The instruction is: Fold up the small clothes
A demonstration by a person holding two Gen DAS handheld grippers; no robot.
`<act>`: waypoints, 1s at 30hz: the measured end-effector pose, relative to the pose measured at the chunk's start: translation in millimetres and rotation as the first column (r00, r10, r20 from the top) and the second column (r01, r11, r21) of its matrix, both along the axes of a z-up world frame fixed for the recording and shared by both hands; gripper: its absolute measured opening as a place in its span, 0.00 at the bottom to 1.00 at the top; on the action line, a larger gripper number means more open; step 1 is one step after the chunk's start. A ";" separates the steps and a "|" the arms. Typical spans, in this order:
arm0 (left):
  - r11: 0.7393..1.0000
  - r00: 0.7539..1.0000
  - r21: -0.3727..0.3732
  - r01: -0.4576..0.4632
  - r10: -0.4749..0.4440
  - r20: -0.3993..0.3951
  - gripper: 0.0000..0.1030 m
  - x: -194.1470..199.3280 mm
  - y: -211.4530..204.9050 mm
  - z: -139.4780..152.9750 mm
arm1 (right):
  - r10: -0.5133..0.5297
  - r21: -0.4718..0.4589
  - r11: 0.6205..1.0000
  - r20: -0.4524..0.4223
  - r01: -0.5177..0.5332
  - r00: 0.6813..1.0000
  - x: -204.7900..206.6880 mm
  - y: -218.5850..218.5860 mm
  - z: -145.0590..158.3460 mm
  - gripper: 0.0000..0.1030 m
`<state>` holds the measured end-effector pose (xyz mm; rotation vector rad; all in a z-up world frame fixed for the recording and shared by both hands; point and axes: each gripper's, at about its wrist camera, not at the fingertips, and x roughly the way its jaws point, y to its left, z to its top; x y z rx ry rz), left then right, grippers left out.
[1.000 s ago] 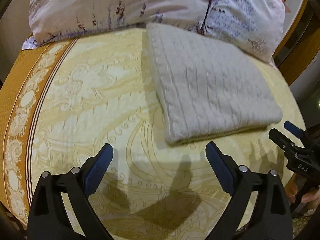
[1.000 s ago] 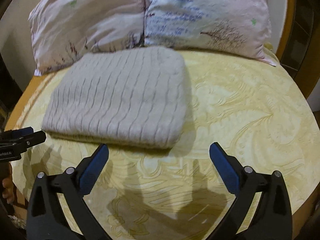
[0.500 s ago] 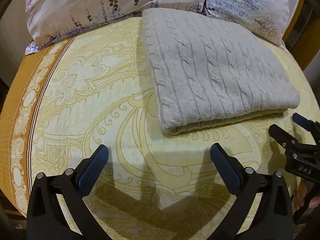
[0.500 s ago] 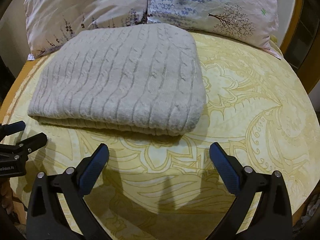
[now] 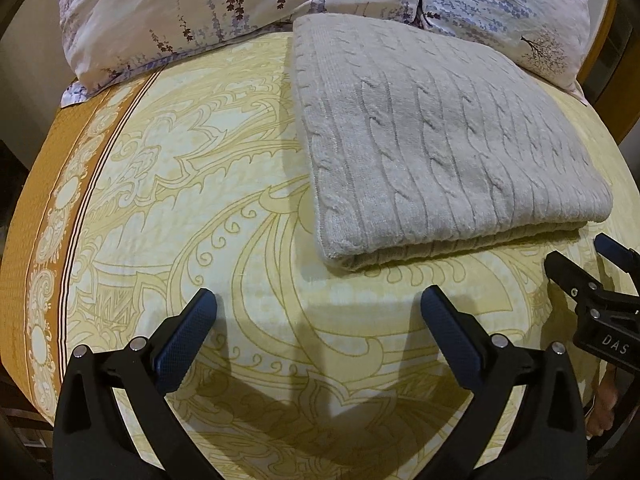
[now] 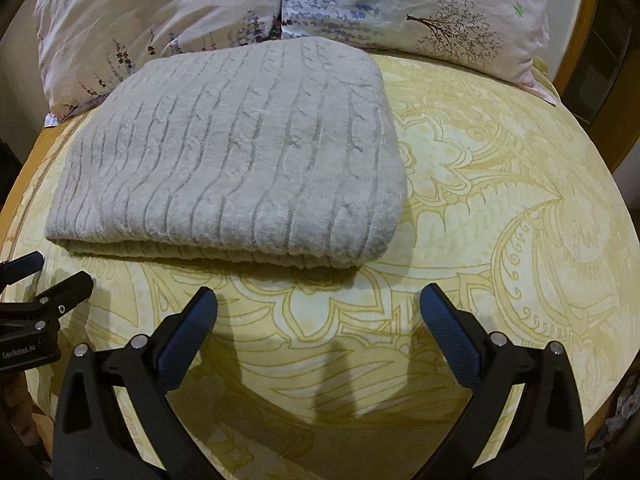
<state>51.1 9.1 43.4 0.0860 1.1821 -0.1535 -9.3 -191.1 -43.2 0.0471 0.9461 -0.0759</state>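
We see the folded grey cable-knit sweater (image 5: 440, 152) lying flat on the bed (image 5: 200, 208), far edge touching the pillows (image 5: 240, 4) — cable ribs running toward them. Left gripper (image 5: 318, 320) and right gripper (image 6: 318, 320) hover near its fold — fingers spread, holding nothing.

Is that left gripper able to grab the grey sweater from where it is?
Probably yes: the left gripper is open, and only bare bedspread lies between it and the folded sweater.
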 end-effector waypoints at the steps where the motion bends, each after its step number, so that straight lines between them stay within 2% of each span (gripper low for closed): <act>1: 1.000 1.000 0.000 0.000 0.000 0.000 0.99 0.0 0.1 0.0 | 0.001 0.000 1.000 -0.002 -0.001 1.000 0.2 -0.1 0.2 0.98; 30: 1.000 1.000 0.002 0.004 -0.004 -0.001 0.99 0.9 0.0 -0.5 | -0.011 -0.005 1.000 0.000 0.011 1.000 -0.5 0.8 -0.5 0.98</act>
